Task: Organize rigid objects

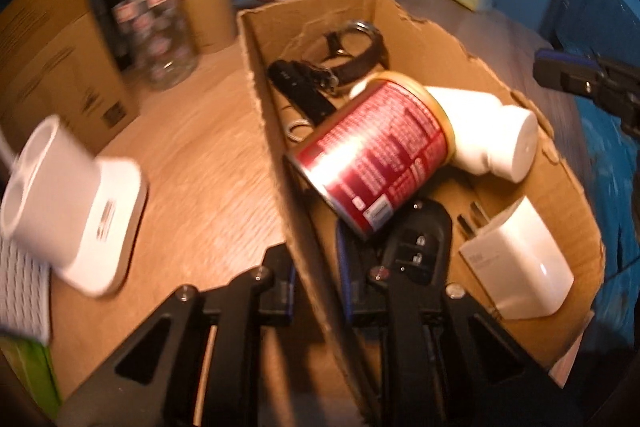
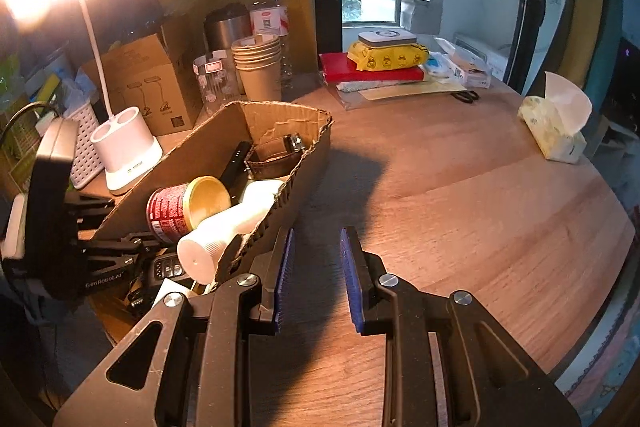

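Note:
A torn cardboard box (image 1: 280, 115) (image 2: 192, 155) stands on the wooden table. In it lie a red can (image 1: 376, 155) (image 2: 170, 209), a white bottle (image 1: 492, 139) (image 2: 224, 231), a white charger (image 1: 516, 259), a black key fob (image 1: 416, 247) and a brown-strapped watch (image 1: 356, 55) (image 2: 276, 155). My left gripper (image 1: 316, 267) (image 2: 120, 227) is shut on the box's near side wall, one finger outside and one inside. My right gripper (image 2: 318, 239) (image 1: 580, 79) hovers open over bare table just right of the box, with nothing between its blue pads.
A white lamp base (image 1: 80, 203) (image 2: 128, 151) stands left of the box. Behind it are a brown carton (image 2: 148, 83), a glass jar (image 2: 216, 79) and stacked paper cups (image 2: 258, 67). Books and a yellow pack (image 2: 384, 61), scissors (image 2: 466, 95) and a tissue pack (image 2: 556, 123) lie farther off.

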A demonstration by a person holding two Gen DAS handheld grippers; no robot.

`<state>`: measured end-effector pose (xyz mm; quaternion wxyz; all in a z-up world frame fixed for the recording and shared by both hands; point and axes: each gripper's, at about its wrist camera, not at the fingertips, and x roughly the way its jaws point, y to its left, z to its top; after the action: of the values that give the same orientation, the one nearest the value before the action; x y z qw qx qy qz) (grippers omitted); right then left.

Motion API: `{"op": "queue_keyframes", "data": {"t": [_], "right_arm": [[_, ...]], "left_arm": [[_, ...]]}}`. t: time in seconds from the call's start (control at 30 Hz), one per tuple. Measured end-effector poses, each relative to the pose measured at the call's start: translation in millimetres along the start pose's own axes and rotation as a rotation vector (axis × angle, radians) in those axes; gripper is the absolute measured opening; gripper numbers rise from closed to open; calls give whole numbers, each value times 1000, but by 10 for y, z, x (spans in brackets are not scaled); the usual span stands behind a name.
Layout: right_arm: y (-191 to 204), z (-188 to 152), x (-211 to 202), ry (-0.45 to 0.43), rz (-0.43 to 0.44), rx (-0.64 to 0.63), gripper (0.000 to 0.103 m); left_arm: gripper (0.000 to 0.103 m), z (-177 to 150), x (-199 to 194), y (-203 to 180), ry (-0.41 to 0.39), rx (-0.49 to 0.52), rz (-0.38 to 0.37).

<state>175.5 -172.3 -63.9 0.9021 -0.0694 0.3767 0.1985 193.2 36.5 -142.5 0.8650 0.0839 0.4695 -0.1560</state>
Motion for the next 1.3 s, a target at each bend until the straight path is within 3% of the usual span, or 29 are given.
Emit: {"op": "queue_keyframes", "data": {"t": [0.17, 0.47, 0.77, 0.93, 1.03, 1.17, 1.3], "right_arm": [[-111, -21, -23, -7, 3, 22, 26], [-375, -45, 29, -2, -17, 68, 26], [-469, -29, 61, -2, -26, 86, 27], [-418, -26, -51, -28, -24, 91, 44], [-372, -16, -170, -51, -22, 88, 51], [-292, -16, -308, -71, -19, 77, 51], [-220, -37, -458, -90, -17, 69, 51]], "left_arm": [[18, 177, 96, -77, 17, 98, -9], [19, 493, 297, -139, 6, 163, -12], [20, 643, 277, -81, 0, 105, -33], [22, 538, 18, -6, -45, 20, -52], [26, 466, -166, 5, -73, -11, -42], [54, 366, -411, -37, -115, -37, -54], [55, 267, -660, -107, -168, -71, -47]]}}
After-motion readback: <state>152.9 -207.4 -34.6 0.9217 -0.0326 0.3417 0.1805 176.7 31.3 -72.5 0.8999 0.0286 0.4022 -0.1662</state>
